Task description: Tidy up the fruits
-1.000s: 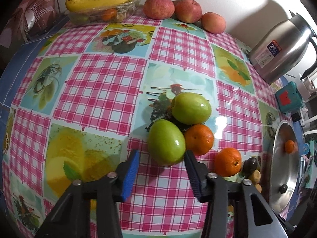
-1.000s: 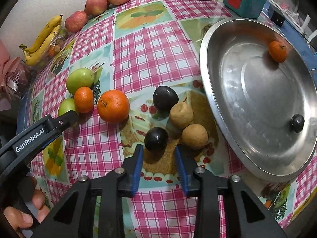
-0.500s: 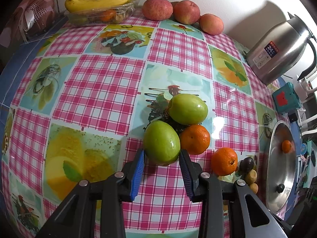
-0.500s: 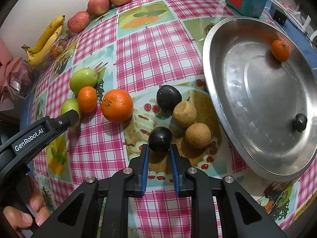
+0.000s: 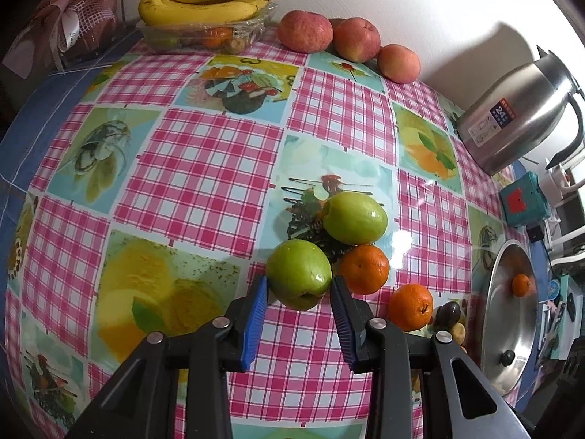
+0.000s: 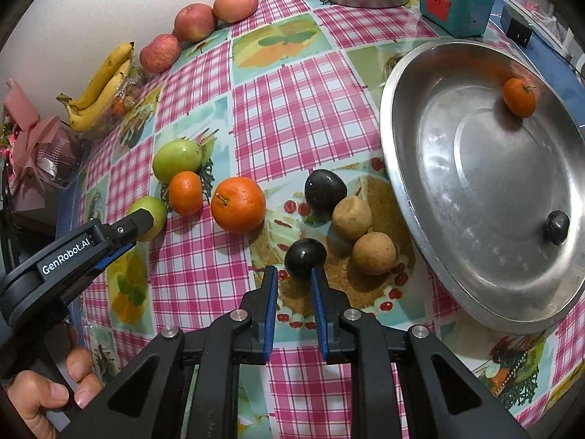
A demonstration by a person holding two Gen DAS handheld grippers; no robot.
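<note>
My left gripper [image 5: 298, 294] is shut on a green fruit [image 5: 298, 278], its blue pads against both sides. A second green fruit [image 5: 354, 217] and two oranges [image 5: 363, 269] [image 5: 410, 306] lie just beyond. My right gripper [image 6: 294, 281] is shut on a dark plum [image 6: 305, 258] on the checked tablecloth. Another dark plum [image 6: 325, 190] and two brown round fruits [image 6: 351, 217] [image 6: 373, 253] lie beside it. A steel tray [image 6: 409, 168] at the right holds a small orange [image 6: 519, 97] and a dark fruit [image 6: 556, 226].
Bananas [image 5: 204, 3] on a clear box and three red apples [image 5: 305, 31] stand along the back wall. A steel kettle [image 5: 519, 113] and a teal box [image 6: 455, 0] are at the far right. The left gripper's body [image 6: 73, 252] shows in the right wrist view.
Both grippers moved forward and narrowed: the left one closed onto the near green fruit, the right one onto the near dark plum.
</note>
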